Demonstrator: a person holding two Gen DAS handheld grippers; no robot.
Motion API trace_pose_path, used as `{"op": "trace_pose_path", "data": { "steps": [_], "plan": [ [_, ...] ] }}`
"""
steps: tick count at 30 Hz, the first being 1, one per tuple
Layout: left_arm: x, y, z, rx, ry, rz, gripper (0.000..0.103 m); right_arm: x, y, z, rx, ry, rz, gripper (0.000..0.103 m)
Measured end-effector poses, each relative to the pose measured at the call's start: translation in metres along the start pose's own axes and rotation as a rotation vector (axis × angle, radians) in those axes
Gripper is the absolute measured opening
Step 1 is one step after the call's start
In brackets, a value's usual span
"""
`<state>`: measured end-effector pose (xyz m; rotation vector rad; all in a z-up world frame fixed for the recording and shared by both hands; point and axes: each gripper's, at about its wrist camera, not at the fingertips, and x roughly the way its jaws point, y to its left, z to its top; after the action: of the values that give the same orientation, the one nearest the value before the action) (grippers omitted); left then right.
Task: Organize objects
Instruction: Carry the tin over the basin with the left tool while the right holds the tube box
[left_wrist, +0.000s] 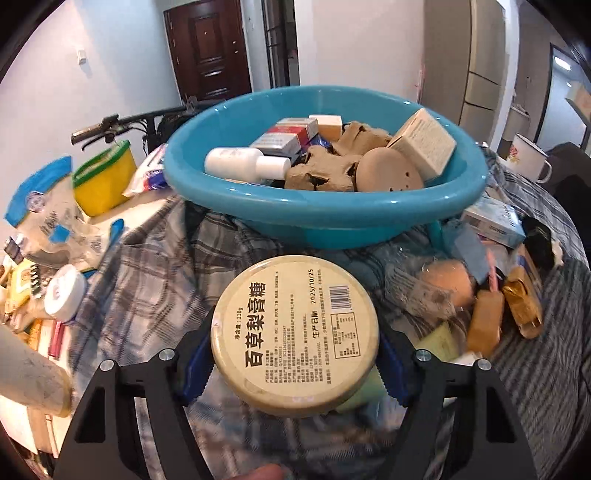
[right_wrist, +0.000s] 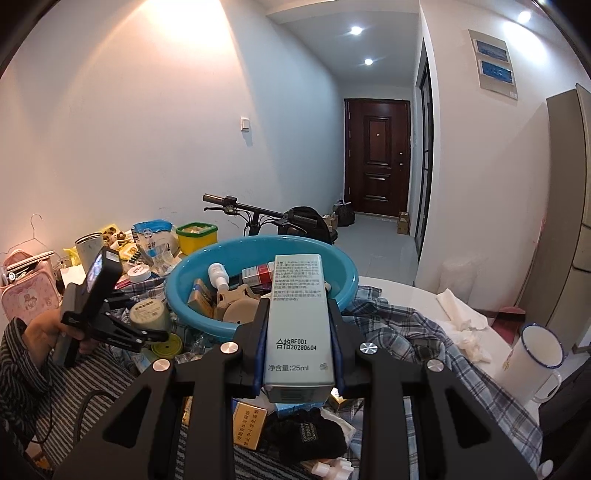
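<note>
A plaid cloth (left_wrist: 147, 295) covers the cluttered counter, and on it stands the blue basin (left_wrist: 332, 214), already holding small cartons, torn pulp egg tray pieces (left_wrist: 325, 170) and a white bottle (left_wrist: 240, 164) lying on its side. In the right wrist view the basin sits at 12 o'clock, straight beyond the right hand-held gripper (right_wrist: 299, 354), which is clenched on a tall pale grey-green box (right_wrist: 299, 302), its pads pressed flat on both long sides and the box raised above the clutter. A white enamel mug (right_wrist: 539, 354) stands at 3 o'clock. In the left wrist view the left hand-held gripper (left_wrist: 295, 369) straddles a round beige tin (left_wrist: 295, 332) at 6 o'clock from the basin; the blue pads sit right at the tin's sides, but I cannot tell whether they press on it.
</note>
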<state>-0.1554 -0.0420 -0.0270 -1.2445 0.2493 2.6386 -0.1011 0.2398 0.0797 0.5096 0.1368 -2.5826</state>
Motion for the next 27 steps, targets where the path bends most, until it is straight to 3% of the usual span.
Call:
{"op": "trace_pose_path", "data": {
  "steps": [4,8,13,18,22,27],
  "plan": [
    [-0.031,0.012,-0.001,-0.009,-0.033,0.051,0.077,-0.006,0.003,0.012,-0.023,-0.001,0.045,0.027],
    [-0.084,0.026,0.019,-0.051,-0.132,0.096,0.077,-0.006,0.003,0.038,-0.040,-0.014,0.108,0.027],
    [-0.170,0.031,0.073,-0.097,-0.363,0.166,0.077,-0.008,0.009,0.103,-0.110,-0.105,0.131,0.027],
    [-0.224,0.032,0.120,-0.160,-0.535,0.163,0.077,-0.006,0.018,0.170,-0.080,-0.245,0.166,0.027],
    [-0.233,0.022,0.138,-0.180,-0.613,0.131,0.077,0.007,0.024,0.207,-0.004,-0.353,0.188,0.027],
    [-0.204,0.013,0.152,-0.228,-0.600,0.113,0.077,0.041,0.029,0.216,0.090,-0.394,0.229,0.027]
  ]
}}
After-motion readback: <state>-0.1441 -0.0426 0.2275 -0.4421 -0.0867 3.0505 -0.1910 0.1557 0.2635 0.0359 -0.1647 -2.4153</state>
